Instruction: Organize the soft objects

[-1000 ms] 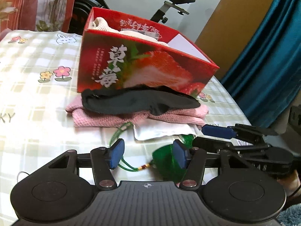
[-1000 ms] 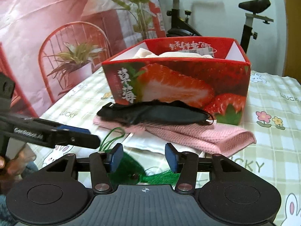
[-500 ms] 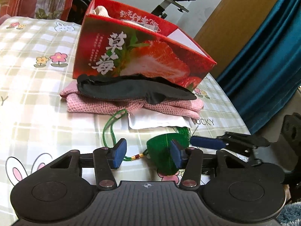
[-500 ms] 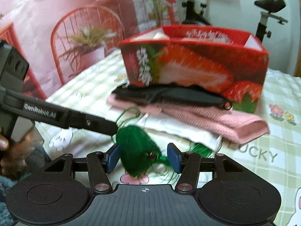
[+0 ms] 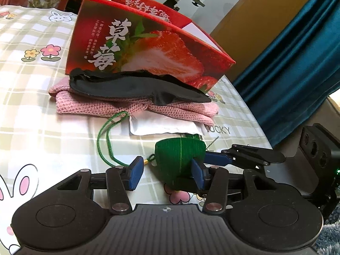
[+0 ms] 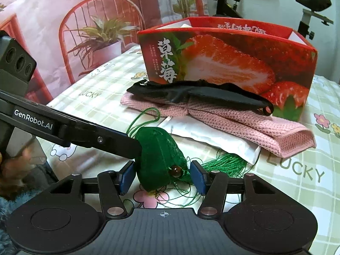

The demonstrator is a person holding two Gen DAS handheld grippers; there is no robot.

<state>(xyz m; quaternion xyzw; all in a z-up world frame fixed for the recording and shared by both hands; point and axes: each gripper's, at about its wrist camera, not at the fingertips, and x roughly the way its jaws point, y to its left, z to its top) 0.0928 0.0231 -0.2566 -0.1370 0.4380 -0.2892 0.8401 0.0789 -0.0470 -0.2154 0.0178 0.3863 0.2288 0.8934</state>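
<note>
A plump green fabric pouch with a brown bead and green tassel sits on the checked tablecloth, in front of the red strawberry-printed cardboard box. The right gripper straddles the pouch, its blue pads not visibly pressing. The left gripper touches the pouch's left side. Against the box lie a pink knitted cloth, a black fabric piece on top, and a white packet beneath.

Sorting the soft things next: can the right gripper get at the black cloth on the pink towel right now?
Probably not directly: the right gripper has the green pouch between its open jaws, in front of the black cloth; nothing covers the cloth.
</note>
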